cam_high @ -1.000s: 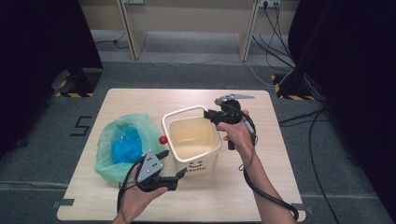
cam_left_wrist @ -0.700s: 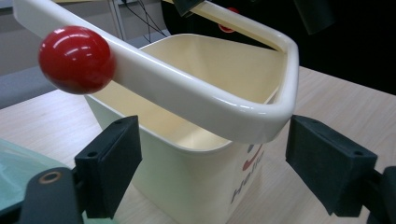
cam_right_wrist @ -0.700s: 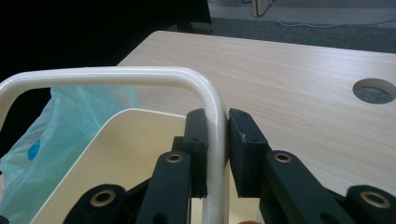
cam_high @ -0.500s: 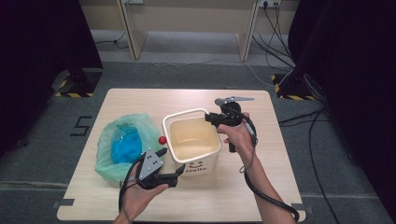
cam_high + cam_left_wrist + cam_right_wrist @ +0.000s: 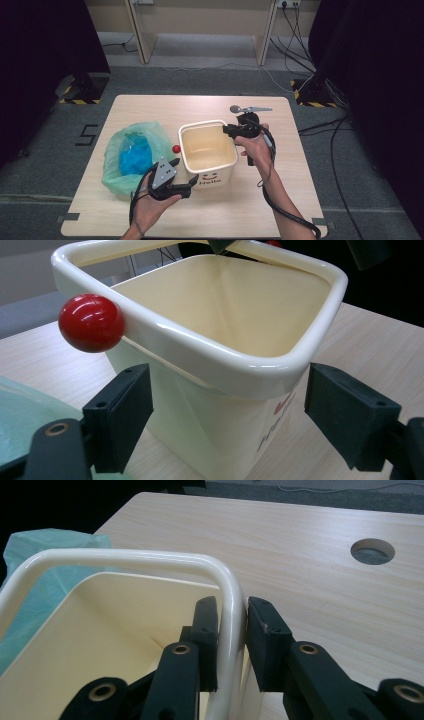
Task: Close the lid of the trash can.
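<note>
Wooden table (image 5: 150,107): cream bin (image 5: 207,150) beside green bag (image 5: 127,157).
Right gripper (image 5: 232,625) straddles the bin rim, jaws easing apart; left gripper (image 5: 225,405) gapes, holding nothing.

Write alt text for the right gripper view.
The right gripper has one black jaw on each side of the rounded rim of a cream plastic square bin. Its jaws have just been opening. Behind lie a pale wooden table and a green plastic bag.

My left tool (image 5: 184,176) is hovering low with its jaws spread wide, gripping nothing. My right tool (image 5: 231,630) is reaching in from the far side, its jaws having just been easing apart, both standing close with a rim between them.
</note>
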Action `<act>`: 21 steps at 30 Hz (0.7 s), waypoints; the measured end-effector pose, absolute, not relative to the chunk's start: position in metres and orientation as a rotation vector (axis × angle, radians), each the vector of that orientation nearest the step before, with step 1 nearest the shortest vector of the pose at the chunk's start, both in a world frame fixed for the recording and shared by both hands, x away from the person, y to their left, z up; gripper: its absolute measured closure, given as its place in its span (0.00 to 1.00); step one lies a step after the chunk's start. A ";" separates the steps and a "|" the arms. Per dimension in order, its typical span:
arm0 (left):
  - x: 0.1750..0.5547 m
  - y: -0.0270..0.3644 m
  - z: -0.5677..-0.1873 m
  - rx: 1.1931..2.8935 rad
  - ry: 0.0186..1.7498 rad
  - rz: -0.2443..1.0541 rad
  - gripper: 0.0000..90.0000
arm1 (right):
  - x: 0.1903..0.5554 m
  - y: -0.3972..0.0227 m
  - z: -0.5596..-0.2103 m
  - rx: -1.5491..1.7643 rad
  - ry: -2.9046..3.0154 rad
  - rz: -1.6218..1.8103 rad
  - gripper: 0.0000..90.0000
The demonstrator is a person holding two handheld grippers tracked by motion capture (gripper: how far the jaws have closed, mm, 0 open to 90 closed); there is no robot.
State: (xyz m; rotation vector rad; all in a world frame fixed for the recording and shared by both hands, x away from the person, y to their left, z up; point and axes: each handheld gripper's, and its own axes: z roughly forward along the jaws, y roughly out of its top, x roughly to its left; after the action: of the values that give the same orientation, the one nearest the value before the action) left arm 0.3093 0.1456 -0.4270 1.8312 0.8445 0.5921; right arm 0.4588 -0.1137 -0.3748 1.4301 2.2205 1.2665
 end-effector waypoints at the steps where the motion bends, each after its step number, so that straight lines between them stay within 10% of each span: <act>1: 0.310 0.145 -0.427 1.832 0.846 0.592 0.21 | 0.459 -0.114 -0.375 1.426 2.222 1.257 0.83; 21: 0.314 0.147 -0.431 1.838 0.864 0.593 0.24 | 0.460 -0.115 -0.381 1.396 2.241 1.192 0.83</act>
State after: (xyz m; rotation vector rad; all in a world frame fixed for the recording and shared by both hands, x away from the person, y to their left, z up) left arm 0.3138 0.1468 -0.4312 1.8377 0.8642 0.5932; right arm 0.4604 -0.1151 -0.3810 1.3958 2.2405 1.1918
